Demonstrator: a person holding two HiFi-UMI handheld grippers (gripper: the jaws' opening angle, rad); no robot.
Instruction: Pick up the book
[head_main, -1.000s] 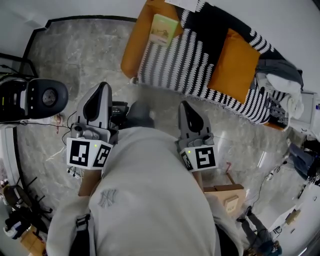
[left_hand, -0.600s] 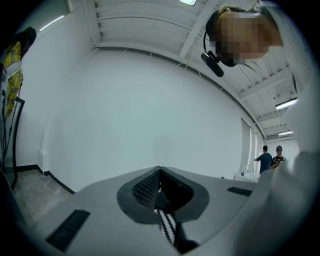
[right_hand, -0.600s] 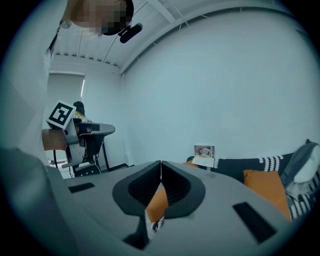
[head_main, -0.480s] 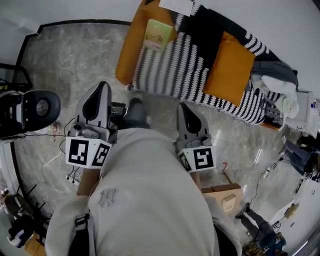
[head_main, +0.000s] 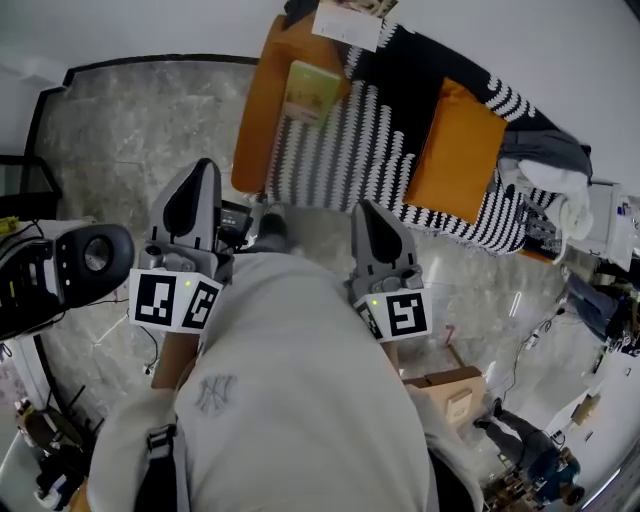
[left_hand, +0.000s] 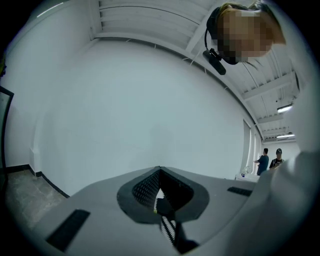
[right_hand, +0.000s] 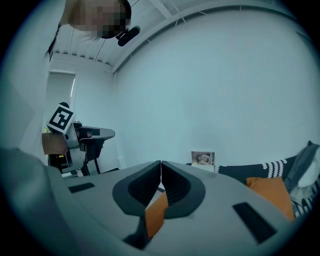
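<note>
Looking steeply down from the head view, a person in a pale grey hooded top stands on a grey marble floor (head_main: 130, 130), facing an orange sofa (head_main: 260, 115). The book (head_main: 306, 92), pale green with a small picture on its cover, lies flat on the sofa seat near the sofa's left end. It sits just beside the edge of a black-and-white striped blanket (head_main: 335, 150) that covers most of the seat. An orange cushion (head_main: 458, 150) rests on the blanket further to the right. The cover faces up with nothing on top, so the book looks easy to reach from above or from its free edge.

The left gripper (head_main: 203, 175) and right gripper (head_main: 364, 212) are held side by side in front of the chest. Both point toward the sofa and are well apart from the book. This looks like a carrying pose for the approach rather than a reach. In the left gripper view the fingers (left_hand: 140, 189) are closed tip to tip on nothing, with only a bare white wall beyond. In the right gripper view the fingers (right_hand: 177, 189) are also closed and empty, and orange upholstery shows through the slot below their tips.

The pickup has probably not begun. One gripper will likely need to spread its fingers before it meets the book.
</note>
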